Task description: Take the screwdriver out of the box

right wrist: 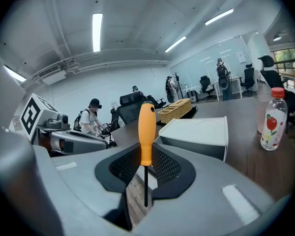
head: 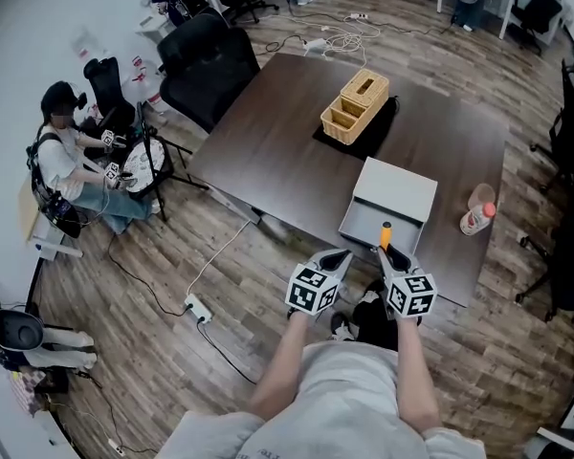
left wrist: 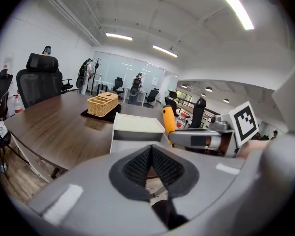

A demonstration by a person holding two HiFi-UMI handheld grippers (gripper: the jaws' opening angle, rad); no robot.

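The screwdriver (right wrist: pixel 147 132) has an orange handle and a thin dark shaft. It stands upright with the handle up, and my right gripper (right wrist: pixel 146 149) is shut on the handle. In the head view this screwdriver (head: pixel 386 232) sits at my right gripper (head: pixel 387 253), just in front of the white box (head: pixel 397 191) near the table's front edge. The box (right wrist: pixel 196 132) lies flat and its dark front faces me. My left gripper (head: pixel 340 256) hangs beside the right one. Its pads (left wrist: pixel 137 166) meet with nothing between them. The left gripper view shows the orange handle (left wrist: pixel 167 119) to its right.
A wicker basket (head: pixel 356 105) on a black mat sits mid-table. A small bottle with a red cap (head: pixel 477 218) stands right of the box. Black office chairs (head: pixel 206 65) are at the table's far left, and a seated person (head: pixel 67 161) is further left. A power strip and cable lie on the floor.
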